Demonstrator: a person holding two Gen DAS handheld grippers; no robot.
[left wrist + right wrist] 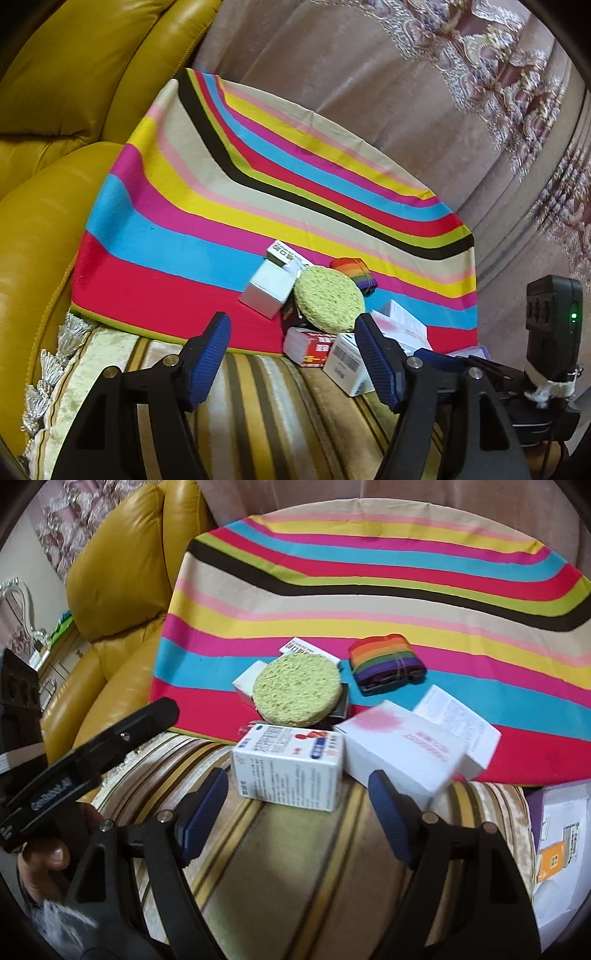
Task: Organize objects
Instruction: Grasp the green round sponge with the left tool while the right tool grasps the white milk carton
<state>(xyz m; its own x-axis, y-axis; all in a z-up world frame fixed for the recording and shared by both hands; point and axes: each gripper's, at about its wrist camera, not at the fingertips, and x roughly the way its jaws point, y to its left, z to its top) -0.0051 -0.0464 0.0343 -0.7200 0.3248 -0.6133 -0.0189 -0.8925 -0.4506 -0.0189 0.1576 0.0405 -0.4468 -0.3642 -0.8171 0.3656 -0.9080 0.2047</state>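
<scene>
The right gripper (297, 816) is wide open and holds nothing. The medicine box (290, 770) stands just ahead, between its tips. Slide straight in and squeeze gently. The left gripper (293, 354) waits open too.

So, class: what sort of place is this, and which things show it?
Probably a home living room: a yellow leather sofa, an embroidered curtain, and a striped cloth spread over a seat cushion.
</scene>
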